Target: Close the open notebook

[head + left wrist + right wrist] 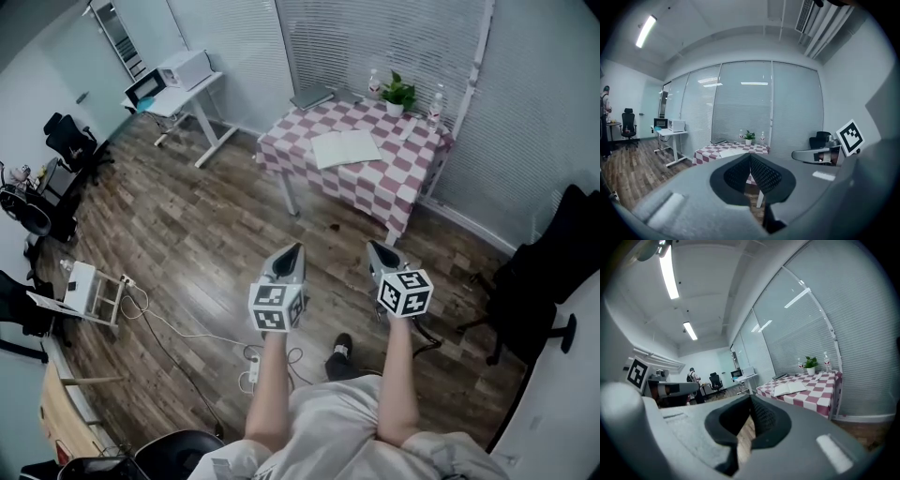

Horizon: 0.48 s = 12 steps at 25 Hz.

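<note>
An open white notebook point(346, 147) lies flat on the table with the red-and-white checked cloth point(370, 183), far ahead of me. It also shows in the right gripper view as the open notebook point(790, 388) and faintly in the left gripper view point(732, 152). My left gripper point(298, 247) and right gripper point(372, 246) are held out side by side over the wooden floor, well short of the table. Both have their jaws shut with nothing between them.
On the table stand a potted plant point(398, 95), two bottles point(434, 106) and a closed laptop point(311, 97). A white desk with a microwave point(184, 68) is at the back left. Black chairs point(534, 291) stand right, cables point(178, 333) cross the floor, and a person point(691, 376) is far off.
</note>
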{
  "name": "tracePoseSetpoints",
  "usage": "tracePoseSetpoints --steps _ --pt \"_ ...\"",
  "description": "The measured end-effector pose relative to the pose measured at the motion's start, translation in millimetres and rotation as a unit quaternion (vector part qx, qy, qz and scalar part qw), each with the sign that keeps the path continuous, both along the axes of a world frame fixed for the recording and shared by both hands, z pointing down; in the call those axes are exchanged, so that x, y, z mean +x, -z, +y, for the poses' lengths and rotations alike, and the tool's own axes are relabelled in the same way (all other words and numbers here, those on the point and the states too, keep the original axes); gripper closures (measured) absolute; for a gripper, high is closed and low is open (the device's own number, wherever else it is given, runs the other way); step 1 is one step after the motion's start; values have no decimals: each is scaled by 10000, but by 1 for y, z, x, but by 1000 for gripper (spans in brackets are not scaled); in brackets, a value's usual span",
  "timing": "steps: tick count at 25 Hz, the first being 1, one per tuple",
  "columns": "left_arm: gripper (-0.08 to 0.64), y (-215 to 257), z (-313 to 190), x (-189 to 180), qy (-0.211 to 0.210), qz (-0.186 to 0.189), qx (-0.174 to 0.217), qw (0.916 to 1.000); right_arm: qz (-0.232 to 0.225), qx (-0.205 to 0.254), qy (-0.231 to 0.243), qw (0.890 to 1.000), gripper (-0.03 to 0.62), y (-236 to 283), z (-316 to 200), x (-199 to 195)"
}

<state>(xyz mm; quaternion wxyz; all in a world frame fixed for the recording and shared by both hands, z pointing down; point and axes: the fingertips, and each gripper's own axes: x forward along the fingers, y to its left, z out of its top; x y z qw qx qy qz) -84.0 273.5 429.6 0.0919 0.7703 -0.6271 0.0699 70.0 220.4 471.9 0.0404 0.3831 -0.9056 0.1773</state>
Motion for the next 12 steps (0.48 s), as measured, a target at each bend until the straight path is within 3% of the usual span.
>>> tracePoseSetpoints --steps 4,12 --pt "552 -2 -42 -2 -118 -118 -72 9998 224 -4 223 9995 592 -7 -40 -8" --pt "552 2 -117 -17 -87 -231 -14 9997 260 -14 111 9996 592 -5 -117 -4"
